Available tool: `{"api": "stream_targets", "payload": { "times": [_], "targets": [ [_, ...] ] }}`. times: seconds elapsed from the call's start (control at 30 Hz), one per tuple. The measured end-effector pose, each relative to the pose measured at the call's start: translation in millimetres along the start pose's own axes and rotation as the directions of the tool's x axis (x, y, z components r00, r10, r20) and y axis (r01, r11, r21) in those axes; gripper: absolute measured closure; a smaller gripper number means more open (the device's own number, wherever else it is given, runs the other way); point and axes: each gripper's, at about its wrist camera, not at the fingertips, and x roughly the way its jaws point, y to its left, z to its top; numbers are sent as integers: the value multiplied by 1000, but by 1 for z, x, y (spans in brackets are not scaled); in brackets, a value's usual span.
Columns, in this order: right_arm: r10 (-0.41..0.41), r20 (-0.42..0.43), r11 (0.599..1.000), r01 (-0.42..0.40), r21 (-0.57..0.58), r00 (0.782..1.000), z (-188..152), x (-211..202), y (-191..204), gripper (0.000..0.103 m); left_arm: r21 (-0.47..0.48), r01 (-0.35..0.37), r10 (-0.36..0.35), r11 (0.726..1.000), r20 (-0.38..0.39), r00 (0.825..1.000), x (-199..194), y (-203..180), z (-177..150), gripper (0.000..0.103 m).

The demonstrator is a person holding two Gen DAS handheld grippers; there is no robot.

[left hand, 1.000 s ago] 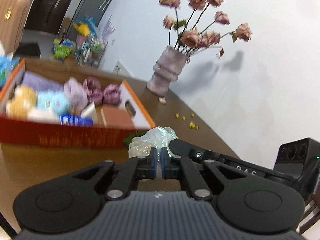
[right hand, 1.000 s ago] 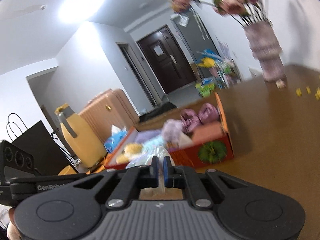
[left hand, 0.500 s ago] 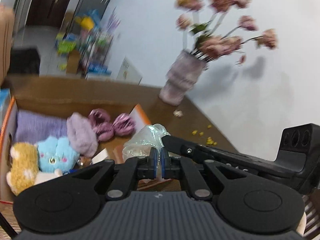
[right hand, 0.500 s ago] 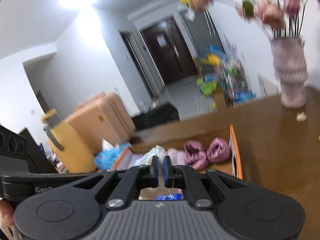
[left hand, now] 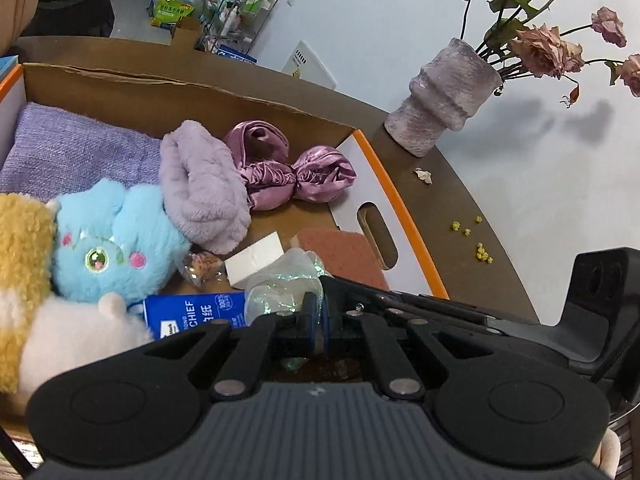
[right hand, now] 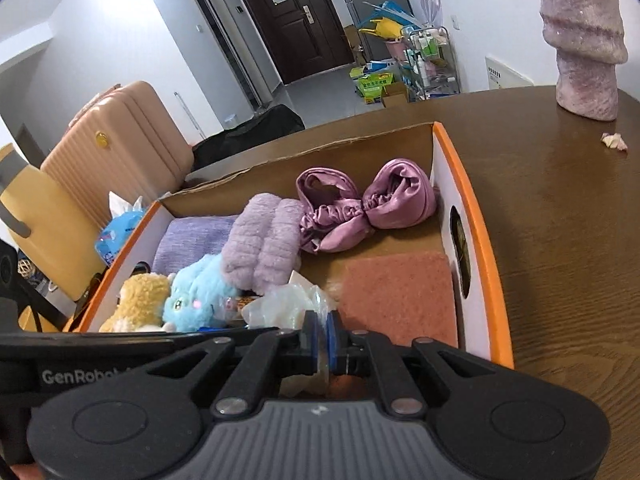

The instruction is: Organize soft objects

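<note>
Both grippers over the cardboard box [right hand: 492,240] on the desk [right hand: 560,240]. Left gripper [left hand: 315,312] and right gripper [right hand: 319,330]: jaws nearly closed, each pinching the crinkled clear plastic bag [left hand: 284,284], held low inside the box near its front. "GenRobot" is partly legible on the left gripper's body in the right wrist view. Tissue pack [left hand: 192,314] label: "CHIEF". Beside it: blue plush toy [left hand: 112,240], satin scrunchie bow [right hand: 360,204].

Right hand-held gripper [right hand: 320,326] pinches a clear bag [right hand: 288,304] over the box [right hand: 486,240].
</note>
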Motion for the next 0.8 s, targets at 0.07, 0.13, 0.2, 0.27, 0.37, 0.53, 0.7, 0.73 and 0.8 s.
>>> {"api": "stream_targets", "payload": {
  "times": [0.07,0.13,0.2,0.27,0.37,0.53,0.7,0.73,0.8],
  "targets": [
    [-15,3,1000,15,-6,1000,1,-2,2,93,2,-9,9,1000,8,1000,-2,-3,0,97],
    [-27,11,1000,28,-10,1000,3,-10,3,86,25,-25,24,999,23,999,-11,-9,-1,95],
    [-35,34,999,35,-10,999,6,-22,5,81,46,-47,44,998,46,998,-23,-15,0,92],
    [-43,67,999,45,-25,997,10,-42,11,80,56,-51,47,997,72,996,-43,-22,0,84],
    [-65,132,995,74,-68,989,19,-77,26,72,97,-89,75,991,144,987,-83,-35,-2,77],
    [-99,231,977,139,-163,968,30,-138,53,63,166,-199,149,966,271,951,-152,-56,-7,58],
    [-119,343,961,195,-196,932,28,-195,72,44,239,-412,265,879,473,840,-207,-78,-26,18],
    [-115,364,959,199,-200,924,25,-203,75,42,244,-437,272,866,505,819,-216,-81,-30,15],
    [-99,411,959,198,-205,906,18,-216,79,26,219,-481,288,849,571,769,-230,-83,-40,8]
  ]
}}
